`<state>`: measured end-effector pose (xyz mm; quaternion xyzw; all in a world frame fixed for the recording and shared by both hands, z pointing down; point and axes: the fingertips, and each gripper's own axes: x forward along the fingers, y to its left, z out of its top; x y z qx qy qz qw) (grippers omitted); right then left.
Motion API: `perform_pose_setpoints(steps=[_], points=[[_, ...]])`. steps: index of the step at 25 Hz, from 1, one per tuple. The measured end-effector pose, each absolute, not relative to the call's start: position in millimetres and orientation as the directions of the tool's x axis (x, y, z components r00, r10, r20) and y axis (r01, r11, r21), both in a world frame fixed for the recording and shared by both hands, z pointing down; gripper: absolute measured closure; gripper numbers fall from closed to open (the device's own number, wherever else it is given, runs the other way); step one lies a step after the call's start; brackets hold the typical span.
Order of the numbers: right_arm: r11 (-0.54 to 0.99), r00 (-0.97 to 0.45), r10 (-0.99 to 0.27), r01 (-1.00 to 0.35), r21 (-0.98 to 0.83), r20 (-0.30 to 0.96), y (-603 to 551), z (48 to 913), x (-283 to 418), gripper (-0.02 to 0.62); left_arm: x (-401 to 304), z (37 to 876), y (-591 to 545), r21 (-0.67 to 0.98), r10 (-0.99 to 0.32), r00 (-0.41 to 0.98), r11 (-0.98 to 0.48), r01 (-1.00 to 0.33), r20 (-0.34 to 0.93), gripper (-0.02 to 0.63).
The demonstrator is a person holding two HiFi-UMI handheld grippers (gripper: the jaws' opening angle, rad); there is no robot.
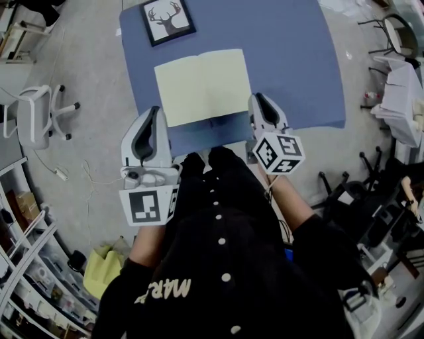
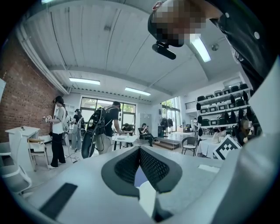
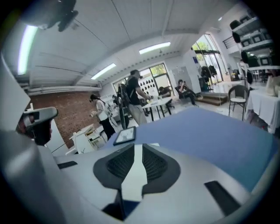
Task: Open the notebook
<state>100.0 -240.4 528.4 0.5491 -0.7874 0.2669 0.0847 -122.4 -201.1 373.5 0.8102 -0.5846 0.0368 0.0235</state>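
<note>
The notebook (image 1: pixel 204 85) lies open on the blue table (image 1: pixel 298 59), its two cream pages facing up. In the head view my left gripper (image 1: pixel 155 110) hovers just off the notebook's near left corner. Its jaws meet at the tips in the left gripper view (image 2: pixel 140 149), with nothing held. My right gripper (image 1: pixel 257 97) is raised at the notebook's near right corner. Its jaws stand a little apart (image 3: pixel 138 146) with nothing between them; a pale strip of page (image 3: pixel 134 179) shows through the gap.
A framed deer picture (image 1: pixel 167 20) lies at the table's far left, also seen as the frame (image 3: pixel 124 135) beyond the right jaws. A white office chair (image 1: pixel 36 116) stands left of the table. Several people (image 2: pixel 59 129) stand and sit at desks across the room.
</note>
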Motion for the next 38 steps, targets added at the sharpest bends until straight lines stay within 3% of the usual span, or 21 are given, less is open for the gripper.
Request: perform_pose_setpoints(steps=[5,15,23,38], points=[[0.409,-0.448,-0.865,-0.890,-0.201,0.227,-253,430,76,0.589,-129,338,-194,-0.038,-0.949,0.313,-0.315,-0.948,0.038,0.603],[0.510,-0.510,-0.860,-0.860,-0.006,0.004,-242,298,54,0.592,-150,271,-182,-0.070,-0.953,0.297,-0.293,-0.954,-0.057,0.603],[0.533,-0.534,-0.843,-0.845,0.039,-0.064,-230,250,60,0.592,-165,228,-179,-0.064,-0.954,0.263,-0.256,-0.964,-0.144,0.603],[0.476,-0.474,-0.871,-0.879,0.017,-0.125,-245,227,87,0.591,-200,214,-181,-0.069,-0.971,0.198,-0.190,-0.979,-0.137,0.603]])
